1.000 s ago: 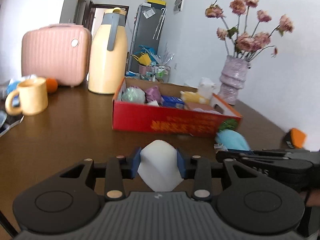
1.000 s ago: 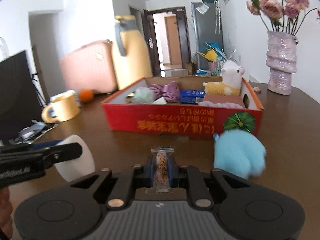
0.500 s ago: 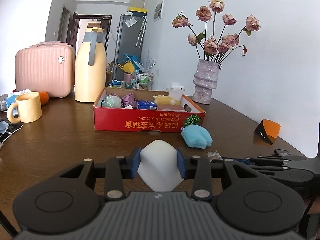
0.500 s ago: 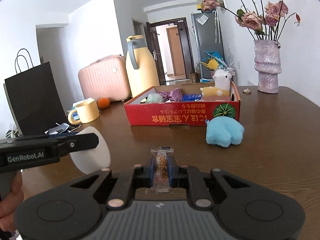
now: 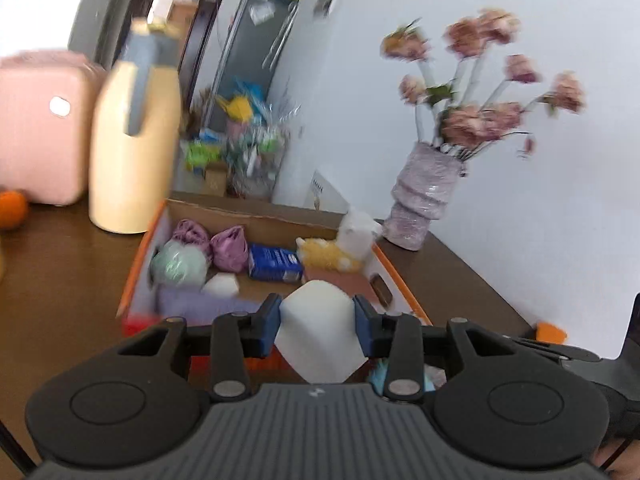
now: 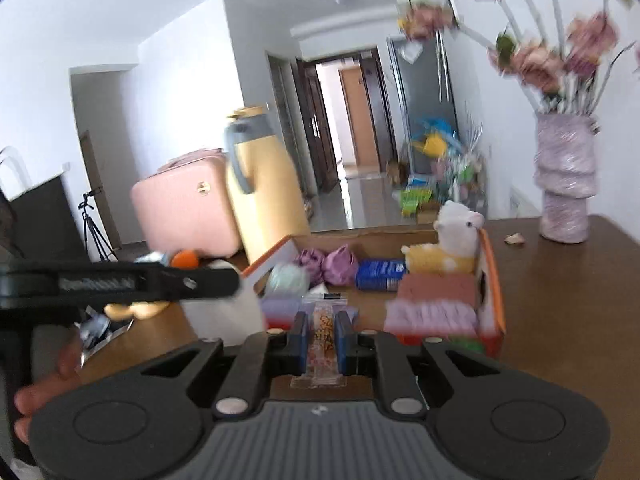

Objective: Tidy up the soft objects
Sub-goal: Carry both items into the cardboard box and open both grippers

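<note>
My left gripper [image 5: 316, 322] is shut on a white sponge [image 5: 318, 336] and holds it above the near edge of the red cardboard box [image 5: 138, 280]. My right gripper [image 6: 322, 332] is shut on a clear snack packet [image 6: 322, 334], raised at the box's [image 6: 490, 276] near wall. The box holds purple pouches [image 5: 228, 242], a mint ball [image 5: 180, 264], a blue pack [image 5: 274, 262] and a yellow and white plush [image 6: 448, 248]. A blue plush [image 5: 378, 374] peeks out below my left gripper. The left gripper also shows in the right wrist view [image 6: 120, 284].
A yellow thermos [image 5: 134, 152], a pink case [image 5: 40, 128] and an orange [image 5: 12, 208] stand at the back left of the brown table [image 5: 60, 280]. A flower vase [image 5: 424, 196] stands at the back right. A black bag [image 6: 40, 216] is at far left.
Both grippers have risen and moved forward to the box, still holding the sponge and the packet. The view now looks down into the box. The frames are blurred by motion.
</note>
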Demonstrator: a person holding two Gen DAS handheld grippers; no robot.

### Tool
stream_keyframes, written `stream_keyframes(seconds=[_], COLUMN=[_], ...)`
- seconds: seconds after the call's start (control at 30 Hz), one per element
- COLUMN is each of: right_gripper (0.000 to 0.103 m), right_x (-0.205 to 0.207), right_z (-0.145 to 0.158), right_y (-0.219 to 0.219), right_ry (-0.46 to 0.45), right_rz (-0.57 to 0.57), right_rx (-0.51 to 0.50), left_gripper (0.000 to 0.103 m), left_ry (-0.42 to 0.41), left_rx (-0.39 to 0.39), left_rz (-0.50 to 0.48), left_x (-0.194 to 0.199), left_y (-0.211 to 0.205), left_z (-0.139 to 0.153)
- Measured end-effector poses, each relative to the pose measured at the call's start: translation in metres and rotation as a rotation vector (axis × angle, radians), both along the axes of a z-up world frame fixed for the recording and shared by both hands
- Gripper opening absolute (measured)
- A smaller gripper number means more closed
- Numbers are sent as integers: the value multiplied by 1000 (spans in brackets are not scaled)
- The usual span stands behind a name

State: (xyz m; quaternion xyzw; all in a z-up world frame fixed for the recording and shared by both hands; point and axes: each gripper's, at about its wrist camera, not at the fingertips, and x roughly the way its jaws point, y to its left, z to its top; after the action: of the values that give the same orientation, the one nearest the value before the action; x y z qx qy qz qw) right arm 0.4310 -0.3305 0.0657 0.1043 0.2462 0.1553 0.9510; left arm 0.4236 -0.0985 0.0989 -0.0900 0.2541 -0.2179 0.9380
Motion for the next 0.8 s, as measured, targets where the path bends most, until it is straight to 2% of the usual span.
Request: stream_keyframes(seconds=[0.03,0.1,0.2,0.27,0.37,0.4,0.43,0.47,0.5,0.67,0.8], right_gripper=[13,13,14,14,17,17,21,31,33,33,33], right_x=[27,75,141,172,206,212,217,219,221,217,203], right_z=[1,-1,-16,-29,-50,-54,-59,-63,-65,-62,-42], right_y=[-3,0,4,8,17,20,20,21,22,21,13], right_ry=[30,73,176,222,272,282,288,292,289,268,239], right_rz=[-9,-25,-40,-57,-70,-73,-80,-81,-79,-87,-97], right_rx=[17,-13,-35,-70,-133,-140,-146,-145,-139,-167,-169], left_gripper=[39,39,40,42,54,60,66,69,74,75,75], left_ry=[34,101,176,219,319,335,342,344,343,300,284], left_rx=[-6,-5,11,10,-48,-60,-59,-52,-39,-16,2], left_rz=[-18,14,36,56,70,81,95,100,94,92,102], left_x=[32,84,156,189,228,235,242,246,250,249,240], left_y=[-4,-13,-28,-31,-30,-29,-29,-31,-32,-30,-23], left_z=[2,0,-12,-24,-47,-54,-60,-64,-67,-63,-51])
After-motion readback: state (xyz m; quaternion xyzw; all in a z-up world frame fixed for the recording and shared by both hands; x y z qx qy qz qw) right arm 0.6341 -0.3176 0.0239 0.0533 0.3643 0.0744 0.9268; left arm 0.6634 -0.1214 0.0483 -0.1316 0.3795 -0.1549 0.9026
